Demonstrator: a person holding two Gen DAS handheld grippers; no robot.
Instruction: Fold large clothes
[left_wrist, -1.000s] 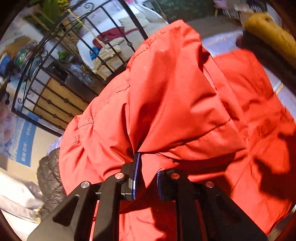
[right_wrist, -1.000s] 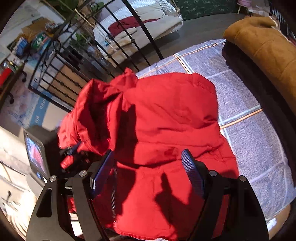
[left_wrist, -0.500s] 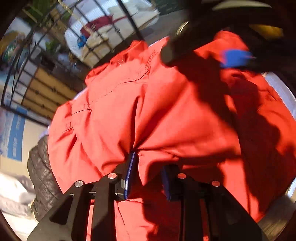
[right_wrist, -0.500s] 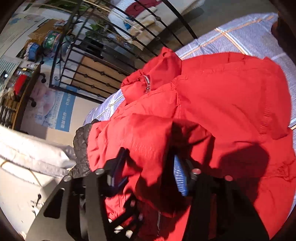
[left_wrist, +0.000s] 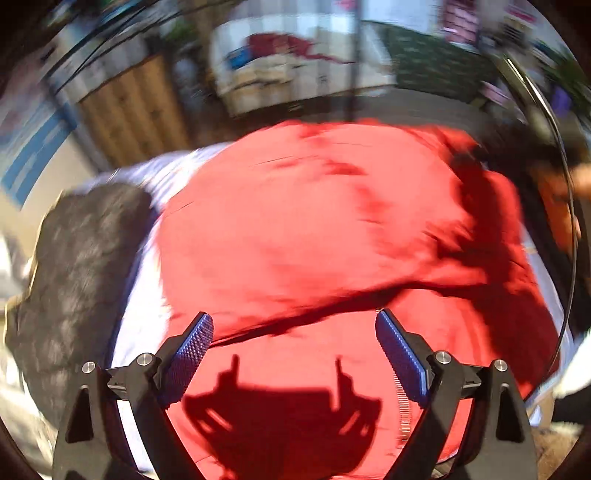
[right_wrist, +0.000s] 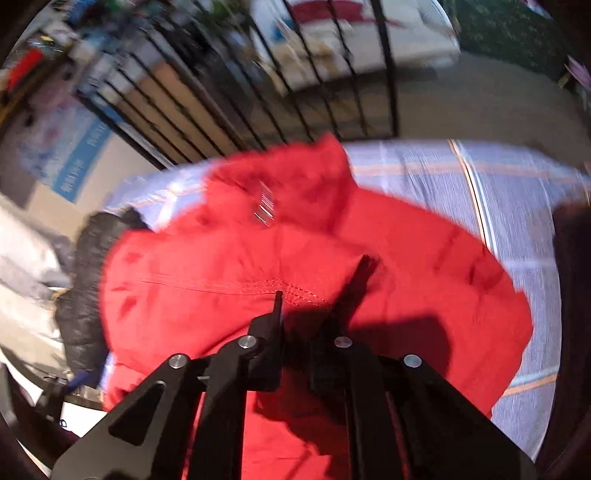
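Note:
A large red jacket (left_wrist: 314, 229) lies bunched on a bed with a blue-grey striped sheet (right_wrist: 517, 192). My left gripper (left_wrist: 294, 343) is open and empty just above the jacket's near part, and its shadow falls on the cloth. In the right wrist view the jacket (right_wrist: 424, 266) fills the middle, with its collar and zipper at the far side. My right gripper (right_wrist: 314, 306) is shut on a fold of the red jacket. Both views are blurred by motion.
A dark quilted garment (left_wrist: 85, 266) lies left of the jacket, also in the right wrist view (right_wrist: 81, 295). A black iron bed rail (right_wrist: 221, 92) stands beyond the bed. A dark garment (right_wrist: 572, 295) sits at the right edge.
My left gripper has let go of the jacket and opened wide. My right gripper has closed on a fold. The lifted cloth has dropped flatter onto the bed.

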